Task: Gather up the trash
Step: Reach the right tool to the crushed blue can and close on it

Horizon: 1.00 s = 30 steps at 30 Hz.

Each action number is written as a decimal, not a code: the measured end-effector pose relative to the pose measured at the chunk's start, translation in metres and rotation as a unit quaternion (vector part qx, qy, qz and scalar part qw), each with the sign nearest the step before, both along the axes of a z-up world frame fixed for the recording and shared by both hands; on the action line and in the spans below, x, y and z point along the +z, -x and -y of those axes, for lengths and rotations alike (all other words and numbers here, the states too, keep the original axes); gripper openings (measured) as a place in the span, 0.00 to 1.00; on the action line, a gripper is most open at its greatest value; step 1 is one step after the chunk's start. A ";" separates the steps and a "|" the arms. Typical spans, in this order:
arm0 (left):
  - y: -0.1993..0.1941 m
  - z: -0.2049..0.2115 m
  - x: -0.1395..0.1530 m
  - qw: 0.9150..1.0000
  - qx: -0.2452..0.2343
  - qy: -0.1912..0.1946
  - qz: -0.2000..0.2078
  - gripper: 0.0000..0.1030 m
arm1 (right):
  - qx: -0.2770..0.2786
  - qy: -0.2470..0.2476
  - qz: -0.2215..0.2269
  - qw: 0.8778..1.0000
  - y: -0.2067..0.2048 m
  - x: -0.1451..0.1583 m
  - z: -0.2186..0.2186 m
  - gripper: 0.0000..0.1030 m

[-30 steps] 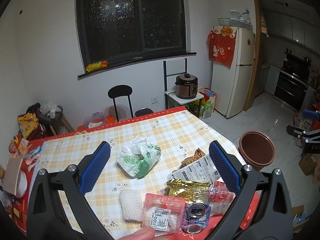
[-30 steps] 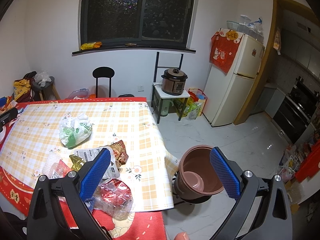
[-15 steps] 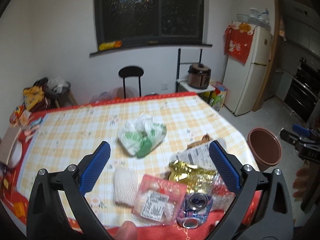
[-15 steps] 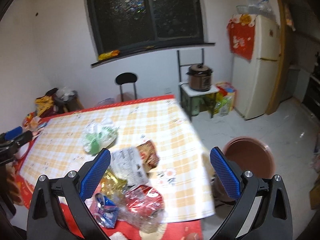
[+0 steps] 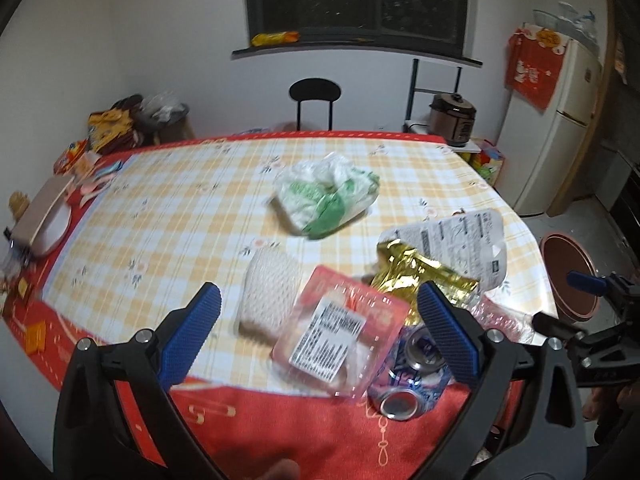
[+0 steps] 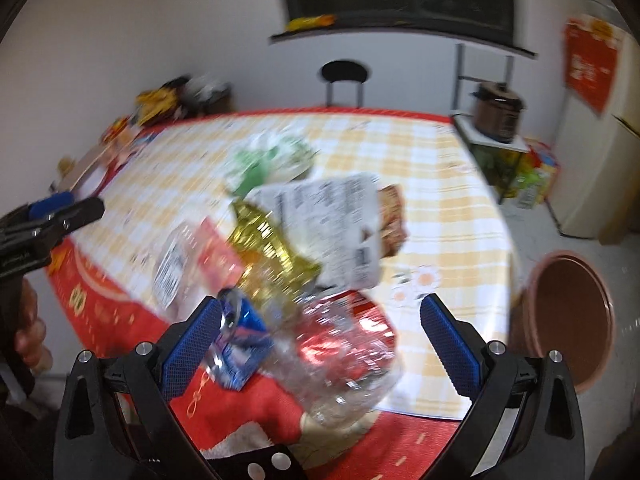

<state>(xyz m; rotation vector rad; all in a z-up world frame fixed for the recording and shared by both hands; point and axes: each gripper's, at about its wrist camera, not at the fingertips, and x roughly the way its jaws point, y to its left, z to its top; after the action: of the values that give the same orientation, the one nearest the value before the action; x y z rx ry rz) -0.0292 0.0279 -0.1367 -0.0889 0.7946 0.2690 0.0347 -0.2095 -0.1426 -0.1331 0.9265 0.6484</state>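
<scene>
We hold both tongs above the near edge of the counter (image 5: 168, 216), and both are spread wide with nothing between the blue pads. The left tongs (image 5: 318, 332) hang over a clear red tray (image 5: 340, 332) with a white label, and a white foam net (image 5: 268, 292) lies just beside it on the left. A crushed can (image 5: 408, 380) lies at the right of the tray, touching it, near the red border of the cloth. Behind these we see a gold wrapper (image 5: 420, 280), a white printed bag (image 5: 460, 236) and, further in the middle, a green and white bag (image 5: 328, 196). The right tongs (image 6: 320, 338) hang over a crumpled clear bottle (image 6: 344, 360) with a red label, which lies at the counter edge next to the can (image 6: 240, 340). The brown bin (image 6: 568, 320) stands on the floor at the right of the counter, well apart from the trash. The right view is blurred
</scene>
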 end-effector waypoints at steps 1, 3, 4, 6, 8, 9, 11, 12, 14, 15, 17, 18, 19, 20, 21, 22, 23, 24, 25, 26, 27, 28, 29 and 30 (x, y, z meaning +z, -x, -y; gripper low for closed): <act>0.003 -0.002 -0.003 1.000 0.005 0.003 -0.003 0.94 | 0.018 0.003 -0.006 1.000 0.001 -0.005 -0.006 0.95; 0.010 -0.008 -0.010 1.000 0.015 0.011 -0.012 0.92 | 0.053 0.020 -0.003 0.998 0.007 -0.014 -0.021 0.90; 0.013 -0.013 -0.013 1.000 0.020 0.017 -0.015 0.89 | 0.066 0.029 -0.005 0.997 0.010 -0.017 -0.027 0.85; 0.019 -0.023 -0.018 0.999 0.027 0.030 -0.020 0.83 | 0.102 0.043 -0.018 0.994 0.016 -0.026 -0.044 0.78; 0.023 -0.036 -0.022 0.998 0.031 0.048 -0.020 0.77 | 0.126 0.050 -0.022 0.991 0.021 -0.031 -0.058 0.71; 0.024 -0.041 -0.024 0.998 0.032 0.055 -0.020 0.76 | 0.133 0.057 -0.018 0.989 0.022 -0.033 -0.064 0.69; 0.024 -0.052 -0.027 0.997 0.033 0.067 -0.020 0.72 | 0.148 0.083 -0.008 0.985 0.025 -0.039 -0.080 0.63; 0.024 -0.057 -0.029 0.997 0.031 0.075 -0.018 0.72 | 0.154 0.096 -0.005 0.983 0.027 -0.042 -0.088 0.62; 0.022 -0.065 -0.033 0.996 0.026 0.089 -0.018 0.71 | 0.156 0.118 0.000 0.981 0.025 -0.049 -0.096 0.62; 0.021 -0.069 -0.035 0.995 0.020 0.098 -0.019 0.70 | 0.155 0.127 0.001 0.980 0.026 -0.052 -0.099 0.62; 0.018 -0.073 -0.041 0.994 0.008 0.108 -0.022 0.70 | 0.146 0.141 0.002 0.979 0.024 -0.060 -0.106 0.62; 0.016 -0.075 -0.045 0.993 0.002 0.112 -0.024 0.70 | 0.141 0.146 0.001 0.979 0.022 -0.063 -0.107 0.62; 0.015 -0.078 -0.049 0.993 -0.004 0.118 -0.028 0.70 | 0.132 0.152 0.003 0.980 0.022 -0.066 -0.109 0.62; 0.013 -0.080 -0.052 0.991 -0.009 0.127 -0.030 0.70 | 0.127 0.156 0.004 0.980 0.021 -0.068 -0.112 0.62; 0.012 -0.081 -0.055 0.990 -0.013 0.133 -0.032 0.70 | 0.125 0.162 0.008 0.979 0.022 -0.069 -0.114 0.62; 0.011 -0.084 -0.058 0.989 -0.019 0.143 -0.033 0.70 | 0.125 0.167 0.011 0.978 0.022 -0.070 -0.115 0.62; 0.010 -0.086 -0.060 0.988 -0.024 0.148 -0.035 0.70 | 0.125 0.177 0.015 0.976 0.024 -0.071 -0.117 0.62; 0.009 -0.086 -0.061 0.988 -0.027 0.150 -0.037 0.70 | 0.123 0.184 0.018 0.975 0.025 -0.072 -0.119 0.62; 0.007 -0.089 -0.063 0.987 -0.033 0.152 -0.039 0.70 | 0.120 0.190 0.021 0.974 0.025 -0.073 -0.122 0.63; 0.006 -0.089 -0.064 0.987 -0.037 0.153 -0.040 0.71 | 0.118 0.195 0.024 0.973 0.027 -0.074 -0.123 0.64; 0.004 -0.090 -0.065 0.986 -0.041 0.154 -0.040 0.71 | 0.116 0.204 0.030 0.972 0.029 -0.075 -0.125 0.65; 0.002 -0.092 -0.066 0.986 -0.046 0.155 -0.041 0.71 | 0.116 0.211 0.036 0.970 0.030 -0.077 -0.126 0.65; 0.001 -0.093 -0.067 0.986 -0.051 0.154 -0.042 0.71 | 0.118 0.223 0.045 0.967 0.032 -0.079 -0.129 0.65; 0.000 -0.094 -0.068 0.986 -0.055 0.154 -0.042 0.71 | 0.119 0.232 0.052 0.964 0.034 -0.080 -0.130 0.65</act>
<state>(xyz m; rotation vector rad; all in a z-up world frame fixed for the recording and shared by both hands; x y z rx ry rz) -0.0292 0.1215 -0.2044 -0.3240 0.9185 0.0431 0.0010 -0.0794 -0.2227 -0.6990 0.9557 0.6283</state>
